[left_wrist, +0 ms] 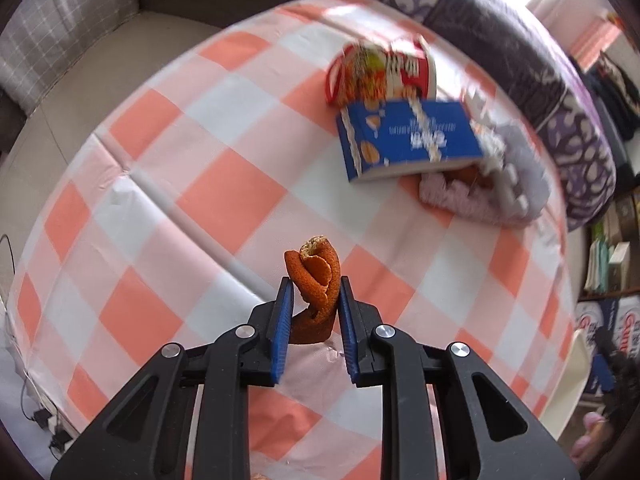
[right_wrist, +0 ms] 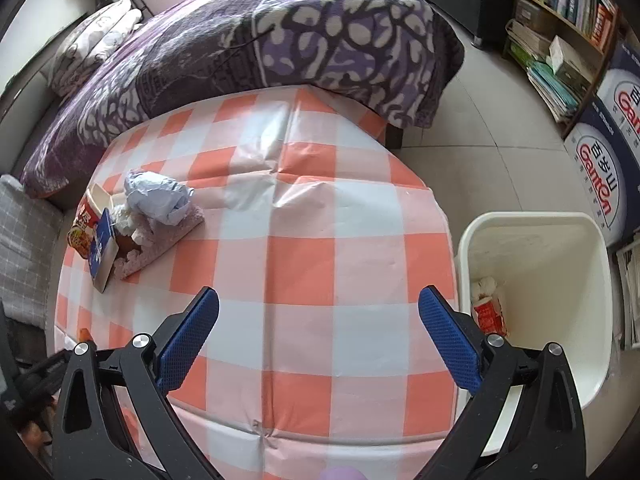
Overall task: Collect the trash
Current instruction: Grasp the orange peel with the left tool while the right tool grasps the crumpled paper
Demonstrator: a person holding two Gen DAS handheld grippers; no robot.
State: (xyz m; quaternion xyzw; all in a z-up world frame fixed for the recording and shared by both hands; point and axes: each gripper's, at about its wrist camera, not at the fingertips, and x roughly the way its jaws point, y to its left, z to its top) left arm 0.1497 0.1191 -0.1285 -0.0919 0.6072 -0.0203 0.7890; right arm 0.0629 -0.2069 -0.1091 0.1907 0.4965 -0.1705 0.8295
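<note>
My left gripper [left_wrist: 314, 290] is shut on a curled orange peel [left_wrist: 314, 280] and holds it above the checked tablecloth [left_wrist: 208, 200]. A blue box [left_wrist: 408, 140], a red noodle cup [left_wrist: 384, 72] and a pink cloth with crumpled paper [left_wrist: 480, 192] lie at the table's far right. In the right wrist view my right gripper [right_wrist: 318, 304] is open and empty above the table [right_wrist: 320, 240]. The same pile sits at the left there: blue box [right_wrist: 102, 248], noodle cup [right_wrist: 82, 224], crumpled paper [right_wrist: 158, 196]. A white bin [right_wrist: 536, 292] holding a red carton [right_wrist: 488, 312] stands beside the table on the right.
A bed with a purple patterned blanket [right_wrist: 280, 40] borders the table's far side. A bookshelf [right_wrist: 560, 20] and printed cartons [right_wrist: 604, 168] stand right of the bin. A grey sofa [left_wrist: 60, 40] is at the left. Cables [left_wrist: 36, 412] lie on the floor.
</note>
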